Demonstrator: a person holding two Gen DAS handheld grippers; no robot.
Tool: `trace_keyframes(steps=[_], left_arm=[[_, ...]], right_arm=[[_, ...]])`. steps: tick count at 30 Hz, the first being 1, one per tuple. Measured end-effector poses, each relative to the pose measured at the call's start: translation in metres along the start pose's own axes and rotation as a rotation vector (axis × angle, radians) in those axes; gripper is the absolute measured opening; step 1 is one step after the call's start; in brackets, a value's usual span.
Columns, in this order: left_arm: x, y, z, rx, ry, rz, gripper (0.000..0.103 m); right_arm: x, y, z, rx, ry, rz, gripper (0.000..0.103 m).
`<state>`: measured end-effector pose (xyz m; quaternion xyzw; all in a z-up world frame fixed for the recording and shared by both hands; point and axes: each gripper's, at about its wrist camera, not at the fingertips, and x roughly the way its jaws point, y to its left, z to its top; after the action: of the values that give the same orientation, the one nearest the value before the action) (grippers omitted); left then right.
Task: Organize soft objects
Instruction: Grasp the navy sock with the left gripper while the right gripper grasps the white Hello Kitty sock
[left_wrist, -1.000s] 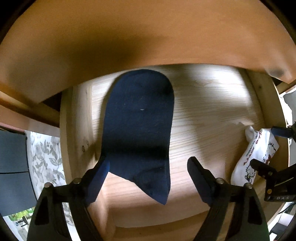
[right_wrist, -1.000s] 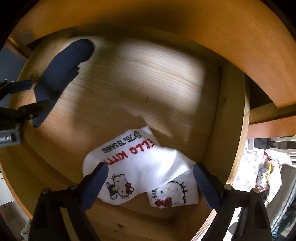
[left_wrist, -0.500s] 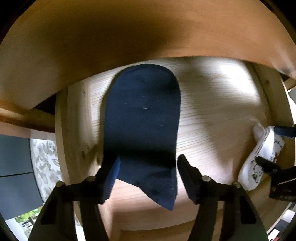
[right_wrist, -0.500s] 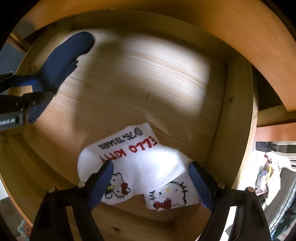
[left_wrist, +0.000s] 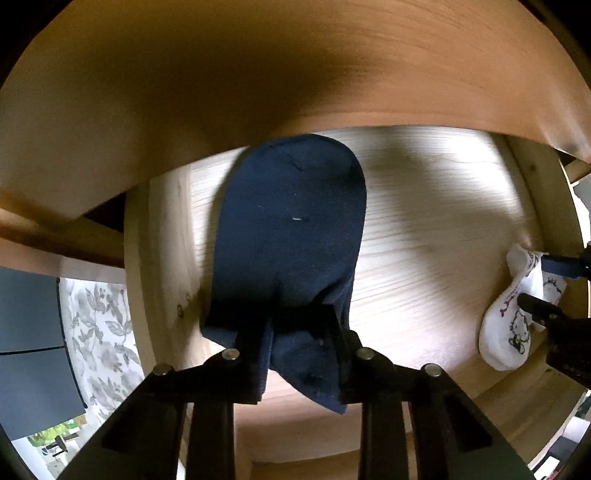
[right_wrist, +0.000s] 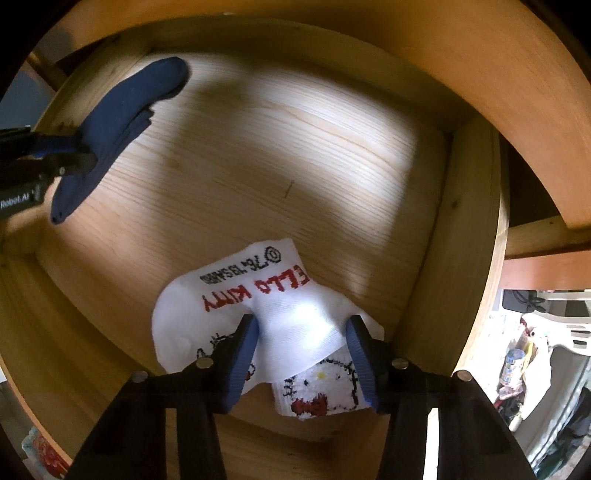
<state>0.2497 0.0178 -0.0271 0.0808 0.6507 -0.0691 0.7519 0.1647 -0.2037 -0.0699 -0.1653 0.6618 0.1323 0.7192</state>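
Both tools pointing straight down into a shallow pale wooden drawer (right_wrist: 436, 229), under a darker wooden panel.

Left tool (left_wrist: 303, 354): jaws closing, already pinching the heel end of a dark navy fabric sock (left_wrist: 291, 229), cloth bunched up between the pads. Sock lying flat along the drawer's left wall, toe toward the back.

Right tool (right_wrist: 303, 350): jaws also closing, squeezing a fold of the white cotton sock with red lettering and a cartoon cat face (right_wrist: 236, 306). Sitting at the drawer's front right corner, on top of a second white sock with a similar cat print (right_wrist: 321, 391).

Navy and white socks well apart, bare drawer floor between them.
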Motion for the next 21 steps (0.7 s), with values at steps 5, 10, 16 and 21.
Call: trace_keyframes(steps=[5, 10, 16, 21], left_arm=[[0.004, -0.001, -0.004, 0.031, -0.015, 0.002, 0.017], [0.004, 0.001, -0.006, 0.016, -0.022, -0.012, 0.011], [0.0, 0.007, -0.008, -0.001, -0.03, -0.023, 0.007], [-0.01, 0.014, -0.014, -0.029, -0.056, -0.05, 0.005]], right_arm=[[-0.007, -0.006, -0.002, -0.001, -0.016, -0.027, 0.032], [-0.011, -0.012, -0.008, 0.02, -0.035, -0.016, 0.021], [-0.02, -0.008, -0.018, 0.02, -0.061, -0.011, 0.014], [-0.038, -0.01, -0.033, 0.024, -0.099, -0.011, 0.012]])
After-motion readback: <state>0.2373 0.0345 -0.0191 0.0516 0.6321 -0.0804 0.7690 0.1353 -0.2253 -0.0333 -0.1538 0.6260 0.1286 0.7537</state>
